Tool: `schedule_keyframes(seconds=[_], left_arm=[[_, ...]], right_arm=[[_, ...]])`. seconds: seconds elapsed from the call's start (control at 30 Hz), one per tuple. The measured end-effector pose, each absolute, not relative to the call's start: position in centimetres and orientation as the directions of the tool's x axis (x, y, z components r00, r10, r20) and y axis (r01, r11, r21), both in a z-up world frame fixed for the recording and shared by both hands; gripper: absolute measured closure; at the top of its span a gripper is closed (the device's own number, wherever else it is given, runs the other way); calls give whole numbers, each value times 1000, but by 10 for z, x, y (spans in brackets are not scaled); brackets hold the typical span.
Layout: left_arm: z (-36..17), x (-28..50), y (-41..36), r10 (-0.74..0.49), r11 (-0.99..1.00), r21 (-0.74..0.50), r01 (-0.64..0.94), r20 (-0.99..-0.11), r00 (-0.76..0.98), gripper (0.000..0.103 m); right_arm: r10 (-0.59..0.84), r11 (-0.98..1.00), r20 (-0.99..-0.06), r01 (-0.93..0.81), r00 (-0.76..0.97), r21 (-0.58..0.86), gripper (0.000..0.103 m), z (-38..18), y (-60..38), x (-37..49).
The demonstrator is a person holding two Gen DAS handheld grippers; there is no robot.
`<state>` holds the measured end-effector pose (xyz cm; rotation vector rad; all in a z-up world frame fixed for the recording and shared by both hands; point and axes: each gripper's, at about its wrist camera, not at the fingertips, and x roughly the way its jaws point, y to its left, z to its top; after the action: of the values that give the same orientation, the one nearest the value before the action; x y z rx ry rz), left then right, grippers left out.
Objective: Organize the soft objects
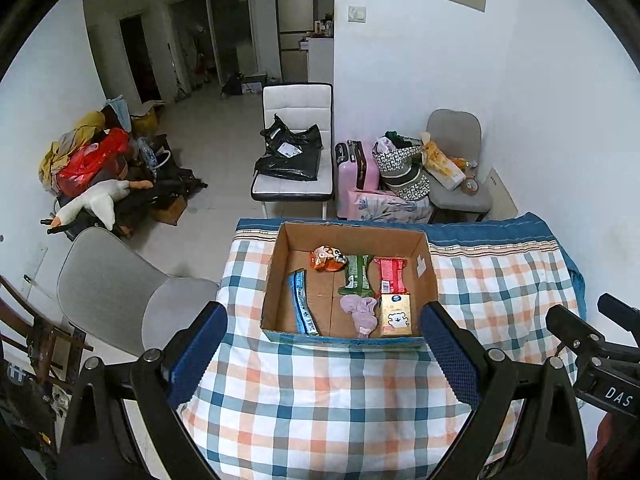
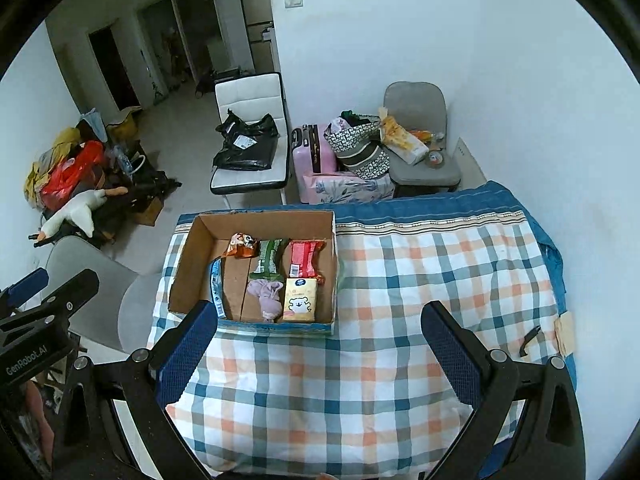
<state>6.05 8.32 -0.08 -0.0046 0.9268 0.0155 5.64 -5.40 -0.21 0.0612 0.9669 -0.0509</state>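
A: Where do things stand?

B: Both tongs hang above the checked cloth on the counter (image 2: 380, 280), and neither holds anything. The left tongs (image 1: 322, 356) are spread wide, just short of the box (image 1: 430, 264); the right tongs (image 2: 316, 354) are equally apart, off to the box's right.

A: And the soft things?

B: All in the box, it seems. A lilac cloth (image 1: 360, 314) lies crumpled near the front wall, touching a tissue pack (image 1: 395, 316). Behind them are a green packet (image 1: 357, 274) and a red packet (image 1: 392, 276), with an orange pouch (image 1: 328, 259) at the back and a blue strip (image 1: 303, 302) along the left side.

A: How would they handle?

B: My guess is that everything is light. The cloth will sag, so pinch it at its bunched middle. The tissue pack should squash a little; grip it across its narrow sides. The packets look like glossy film and are probably slippery, so take them across the width, not by a crimped end.

A: Anything left outside?

B: I see nothing soft loose on the cloth.
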Motion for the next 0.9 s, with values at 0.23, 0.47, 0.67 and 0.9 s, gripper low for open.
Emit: schedule_keyframes(seconds=[0.23, 0.47, 0.67, 0.9], left_arm=[[0, 58, 84, 16, 1000, 7, -17, -798, 602, 4], [4, 56, 80, 28, 1000, 18, -23, -807, 590, 4], [2, 57, 79, 24, 1000, 14, -21, -808, 589, 4], [0, 57, 80, 28, 1000, 18, -23, -804, 595, 4]], right_arm=[[-19, 997, -815, 67, 579, 25, 0, 4, -55, 54], [-31, 998, -813, 61, 582, 6, 0, 7, -52, 56], [-36, 998, -812, 62, 582, 0, 0, 7, -51, 56], [-43, 998, -810, 58, 585, -11, 0, 7, -54, 56]])
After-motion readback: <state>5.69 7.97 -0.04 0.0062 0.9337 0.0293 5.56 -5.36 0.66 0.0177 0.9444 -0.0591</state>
